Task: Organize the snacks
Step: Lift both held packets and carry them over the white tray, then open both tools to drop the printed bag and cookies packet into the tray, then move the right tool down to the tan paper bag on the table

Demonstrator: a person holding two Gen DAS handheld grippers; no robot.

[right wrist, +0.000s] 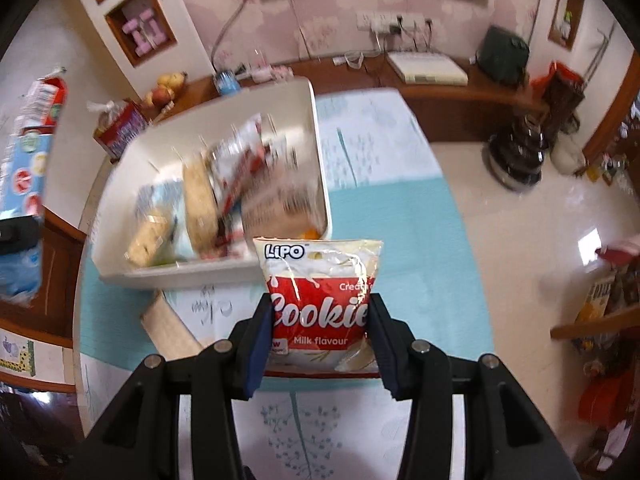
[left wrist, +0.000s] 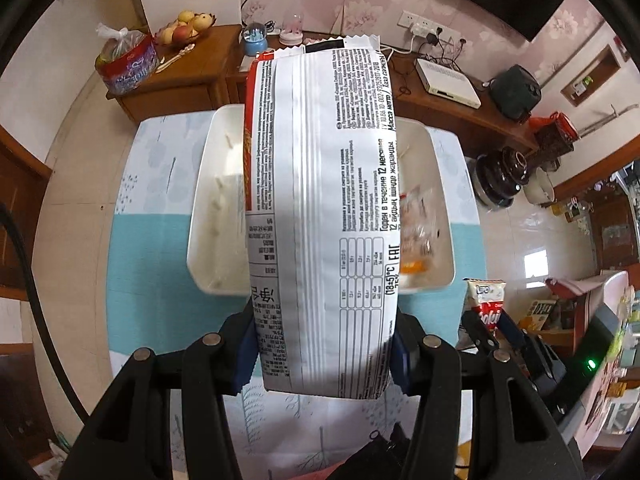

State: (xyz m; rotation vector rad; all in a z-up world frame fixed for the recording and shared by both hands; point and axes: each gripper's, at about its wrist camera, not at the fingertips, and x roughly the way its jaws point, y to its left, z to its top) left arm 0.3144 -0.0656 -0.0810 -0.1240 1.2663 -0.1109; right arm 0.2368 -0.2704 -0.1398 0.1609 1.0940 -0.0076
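A counter [right wrist: 408, 216] under a teal-and-white cloth. The left claw [left wrist: 324, 354] grips a long white printed snack bag [left wrist: 324, 200] above a white plastic bin [left wrist: 208, 200]; the right claw [right wrist: 318, 344] clamps a red-and-white cookie packet [right wrist: 320, 304] near the bin's near right corner.

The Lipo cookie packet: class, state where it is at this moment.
In the right wrist view the Lipo cookie packet sits clamped between the right gripper's jaws, above the blue tablecloth, just in front of the white bin.

Both wrist cameras are looking steeply down along their fingers, hovering near above the table [left wrist: 132, 248]; both are sharing the white bin [left wrist: 208, 184] and far sideboard [right wrist: 460, 96].
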